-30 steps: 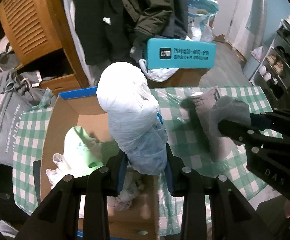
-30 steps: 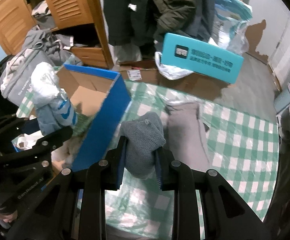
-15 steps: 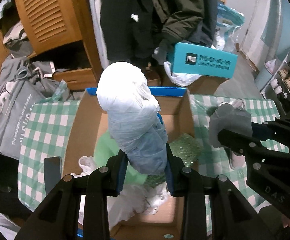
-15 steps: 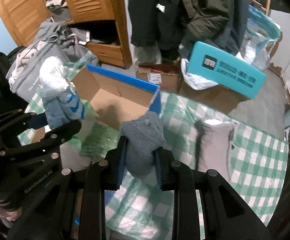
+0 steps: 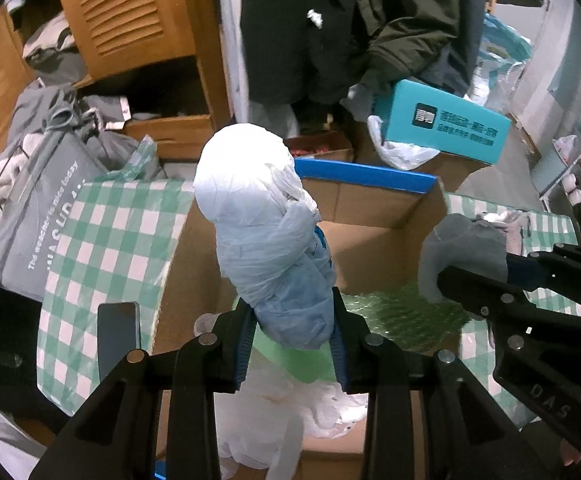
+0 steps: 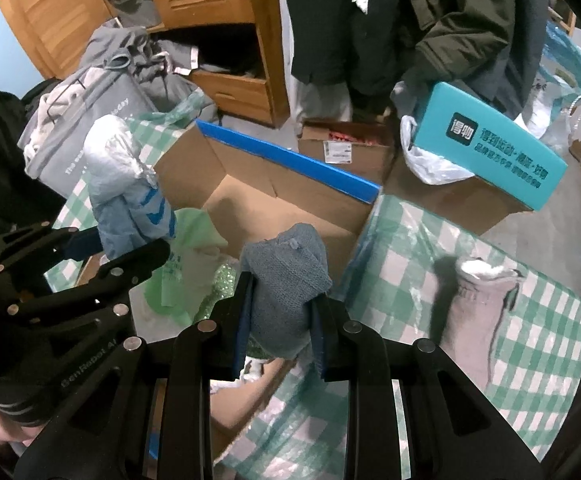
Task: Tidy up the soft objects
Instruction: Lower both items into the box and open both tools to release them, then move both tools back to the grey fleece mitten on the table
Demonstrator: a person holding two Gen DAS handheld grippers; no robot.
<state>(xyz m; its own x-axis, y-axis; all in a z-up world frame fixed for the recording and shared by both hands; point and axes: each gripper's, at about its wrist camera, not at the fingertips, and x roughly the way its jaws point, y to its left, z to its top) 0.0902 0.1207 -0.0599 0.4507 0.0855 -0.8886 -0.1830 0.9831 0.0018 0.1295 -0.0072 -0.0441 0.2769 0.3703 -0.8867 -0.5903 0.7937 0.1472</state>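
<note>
My left gripper (image 5: 292,332) is shut on a white and pale blue plastic-wrapped bundle (image 5: 266,236) and holds it upright above the open cardboard box (image 5: 370,236). The bundle also shows in the right wrist view (image 6: 118,184). My right gripper (image 6: 278,328) is shut on a grey knitted sock (image 6: 286,276) and holds it over the box's right edge (image 6: 290,160). The sock shows in the left wrist view (image 5: 462,252). Inside the box lie a green bag (image 6: 186,256), green bubble wrap (image 5: 402,316) and white plastic (image 5: 290,412).
The box stands on a green checked tablecloth (image 6: 430,248). A grey sock (image 6: 474,312) lies on the cloth to the right. A dark phone (image 5: 116,336) lies left of the box. A teal box (image 6: 490,140), a grey bag (image 5: 30,200) and a wooden wardrobe (image 5: 130,20) stand behind.
Both grippers have moved left with their loads. The left bundle now hangs over the middle of the box, and the right sock has come from above the cloth to the box's right edge.
</note>
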